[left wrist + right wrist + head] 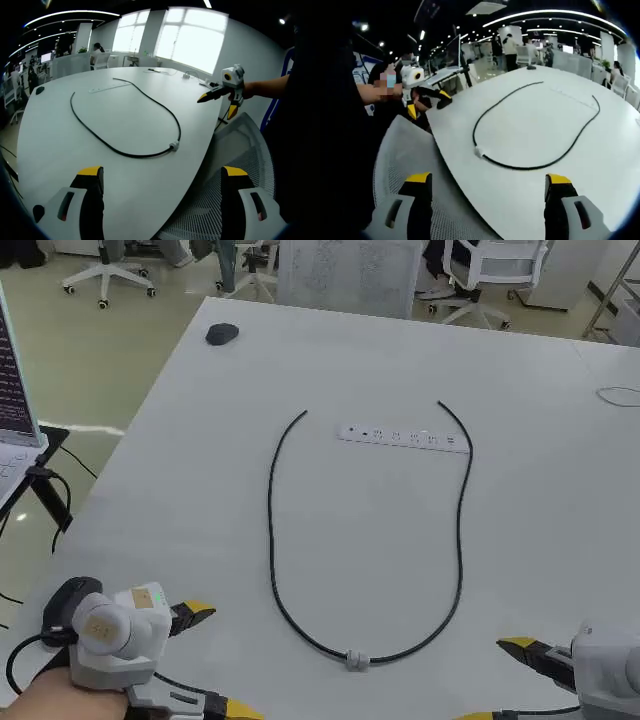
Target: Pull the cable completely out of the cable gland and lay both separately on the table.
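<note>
A long black cable (270,530) lies in a U shape on the white table (150,490), its two ends pointing away from me. A small grey cable gland (357,659) sits threaded on the cable at the bottom of the U, near the table's front edge. My left gripper (218,660) hovers open at the front left, apart from the cable. Over at the front right, my right gripper (495,680) is also open and holds nothing. The left gripper view has the gland (173,145) ahead of the open jaws. In the right gripper view the gland (479,151) lies on the table beyond the open jaws.
A white power strip (403,437) lies between the cable's far ends. A dark mouse (221,334) rests at the far left corner, and a laptop (15,390) stands on a stand left of the table. A thin pale wire (620,395) lies far right. Office chairs stand behind.
</note>
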The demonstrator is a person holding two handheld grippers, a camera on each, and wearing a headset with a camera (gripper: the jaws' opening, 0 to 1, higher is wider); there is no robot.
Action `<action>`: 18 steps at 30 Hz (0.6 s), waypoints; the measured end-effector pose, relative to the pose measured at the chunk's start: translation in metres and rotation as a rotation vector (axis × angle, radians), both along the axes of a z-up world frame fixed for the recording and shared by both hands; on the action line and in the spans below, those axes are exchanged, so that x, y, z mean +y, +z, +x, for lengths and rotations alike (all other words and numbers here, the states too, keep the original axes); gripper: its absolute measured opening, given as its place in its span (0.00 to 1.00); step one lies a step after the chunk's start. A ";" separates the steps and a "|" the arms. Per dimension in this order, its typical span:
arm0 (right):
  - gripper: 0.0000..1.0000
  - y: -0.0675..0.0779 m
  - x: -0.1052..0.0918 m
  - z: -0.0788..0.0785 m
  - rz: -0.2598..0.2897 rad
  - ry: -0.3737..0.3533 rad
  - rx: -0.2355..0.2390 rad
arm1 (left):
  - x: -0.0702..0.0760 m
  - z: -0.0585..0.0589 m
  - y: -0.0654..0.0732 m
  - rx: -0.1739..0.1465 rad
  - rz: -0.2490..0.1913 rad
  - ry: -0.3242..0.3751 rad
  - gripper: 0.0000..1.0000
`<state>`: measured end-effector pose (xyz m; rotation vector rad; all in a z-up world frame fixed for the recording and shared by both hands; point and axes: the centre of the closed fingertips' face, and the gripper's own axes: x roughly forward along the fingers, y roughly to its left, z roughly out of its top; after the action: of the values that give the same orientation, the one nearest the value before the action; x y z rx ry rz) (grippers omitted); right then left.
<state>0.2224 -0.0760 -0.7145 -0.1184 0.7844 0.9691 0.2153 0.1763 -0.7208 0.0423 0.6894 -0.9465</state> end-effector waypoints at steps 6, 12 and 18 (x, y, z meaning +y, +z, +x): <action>0.90 0.000 0.000 -0.001 0.000 -0.004 0.006 | -0.002 0.002 -0.001 -0.001 0.003 -0.008 0.97; 0.90 -0.005 -0.003 0.002 -0.017 0.002 0.005 | -0.003 0.005 0.000 -0.007 -0.009 0.008 0.97; 0.89 -0.002 -0.002 0.012 0.005 -0.007 -0.003 | -0.002 0.004 0.000 -0.011 0.009 0.007 0.97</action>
<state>0.2341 -0.0782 -0.7166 -0.1125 0.7786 0.9641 0.2189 0.1739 -0.7203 0.0526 0.6833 -0.9363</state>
